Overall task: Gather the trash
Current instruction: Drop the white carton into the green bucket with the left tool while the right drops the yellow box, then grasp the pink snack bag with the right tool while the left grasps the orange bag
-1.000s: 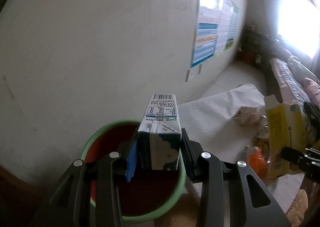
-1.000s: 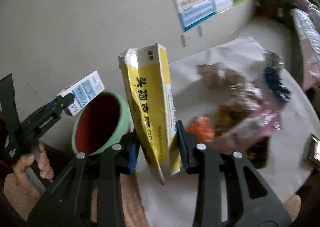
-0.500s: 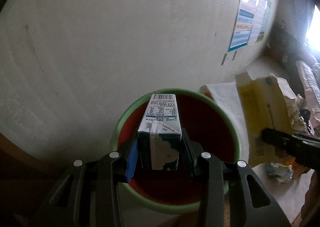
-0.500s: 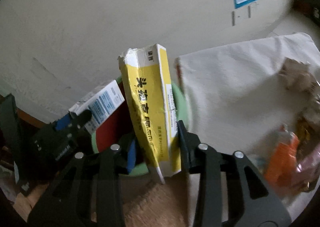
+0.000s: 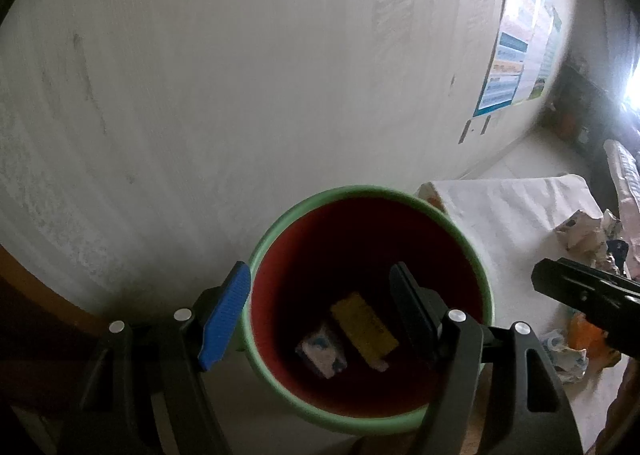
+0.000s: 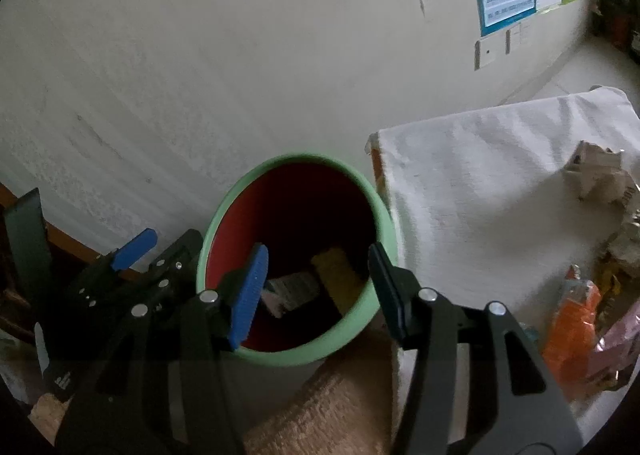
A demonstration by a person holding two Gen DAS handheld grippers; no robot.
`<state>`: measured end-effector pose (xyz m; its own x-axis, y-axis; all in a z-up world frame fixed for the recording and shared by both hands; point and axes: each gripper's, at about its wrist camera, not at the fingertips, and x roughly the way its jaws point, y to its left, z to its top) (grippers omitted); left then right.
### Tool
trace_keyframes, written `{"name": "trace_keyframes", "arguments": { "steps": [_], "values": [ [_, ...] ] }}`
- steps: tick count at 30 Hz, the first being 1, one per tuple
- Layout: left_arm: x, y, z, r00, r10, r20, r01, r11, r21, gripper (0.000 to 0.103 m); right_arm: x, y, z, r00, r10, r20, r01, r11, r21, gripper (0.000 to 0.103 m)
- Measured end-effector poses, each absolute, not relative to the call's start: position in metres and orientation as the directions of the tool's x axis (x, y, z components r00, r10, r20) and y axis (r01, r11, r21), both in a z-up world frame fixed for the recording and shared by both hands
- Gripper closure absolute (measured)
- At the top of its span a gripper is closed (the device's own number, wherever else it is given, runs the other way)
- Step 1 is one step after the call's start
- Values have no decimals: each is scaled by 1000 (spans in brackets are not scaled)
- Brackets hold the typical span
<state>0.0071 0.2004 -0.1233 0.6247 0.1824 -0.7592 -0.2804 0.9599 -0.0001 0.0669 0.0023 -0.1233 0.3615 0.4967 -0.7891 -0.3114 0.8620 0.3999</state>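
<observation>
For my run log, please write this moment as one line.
left gripper: open, empty | right gripper: open, empty, jaws just opening | yellow carton, white-blue carton: inside green-rimmed red bin

1. The left gripper (image 5: 320,307) is built of matte black plastic arms that branch in a Y shape, with triangular cut-outs in each arm.
2. Its one finger carries a bright blue ribbed pad (image 5: 224,321); the other finger (image 5: 412,311) is black all over.
3. Round silver screws (image 5: 183,314) sit at the joints, two on each side.
4. The right gripper (image 6: 316,291) has the same make: black arms, a blue ribbed pad (image 6: 248,297) on one finger, a black finger (image 6: 390,291) opposite, and silver screw heads (image 6: 427,295).
5. Seen from the right wrist camera, the left gripper's black body shows small white dots and a white marking low down, too small to read.
</observation>
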Motion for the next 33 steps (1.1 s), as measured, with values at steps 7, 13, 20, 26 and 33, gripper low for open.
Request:
{"name": "trace_keyframes", "arguments": {
  "steps": [7,13,20,26,33],
  "values": [
    [7,180,-99,663,165,-731,-232,973,10,35,46,-25,-104,424,466,-777,-288,882,372,52],
    [9,148,-87,687,111,-718,-156,988,3,35,16,-73,-101,461,404,-790,-218,915,341,52],
    [11,80,-83,690,-23,-723,28,1000,-5,35,-17,-156,-112,503,288,-815,-30,948,316,49],
    [4,41,-82,671,-90,-736,129,992,-3,35,-29,-231,-130,528,191,-828,196,921,337,49],
    [-8,14,-91,642,-119,-758,201,980,16,35,0,-276,-148,531,217,-819,332,836,437,49]
  ]
}}
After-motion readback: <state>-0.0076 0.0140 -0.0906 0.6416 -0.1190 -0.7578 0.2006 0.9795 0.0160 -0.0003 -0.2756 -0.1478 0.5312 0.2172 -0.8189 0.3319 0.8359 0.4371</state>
